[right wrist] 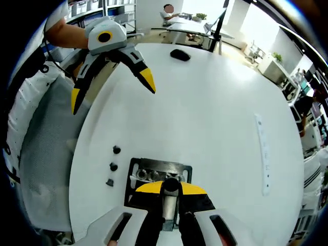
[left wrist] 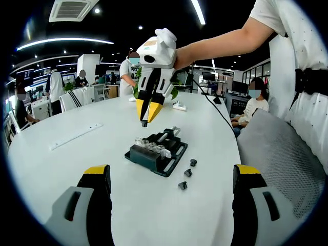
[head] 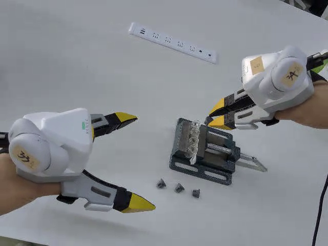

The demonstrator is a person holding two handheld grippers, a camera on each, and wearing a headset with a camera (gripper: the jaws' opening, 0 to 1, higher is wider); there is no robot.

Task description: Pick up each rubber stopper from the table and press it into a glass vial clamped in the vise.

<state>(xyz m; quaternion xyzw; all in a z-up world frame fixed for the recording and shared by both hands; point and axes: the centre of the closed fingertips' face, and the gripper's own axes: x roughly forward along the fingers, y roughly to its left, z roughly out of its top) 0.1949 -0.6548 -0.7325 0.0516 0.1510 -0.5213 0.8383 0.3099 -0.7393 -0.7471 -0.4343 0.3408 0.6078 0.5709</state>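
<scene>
White tabletop [head: 77, 61]; one stopper [left wrist: 144, 123] between right fingers [left wrist: 154, 109], above vise [left wrist: 148, 159].

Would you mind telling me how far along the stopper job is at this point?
Done: nothing clearly; the vials in the vise look unstoppered. In hand: the right gripper is shut above the vise, seemingly on a small dark stopper. Remaining: three stoppers lie on the table, and the left gripper is open and empty.
</scene>
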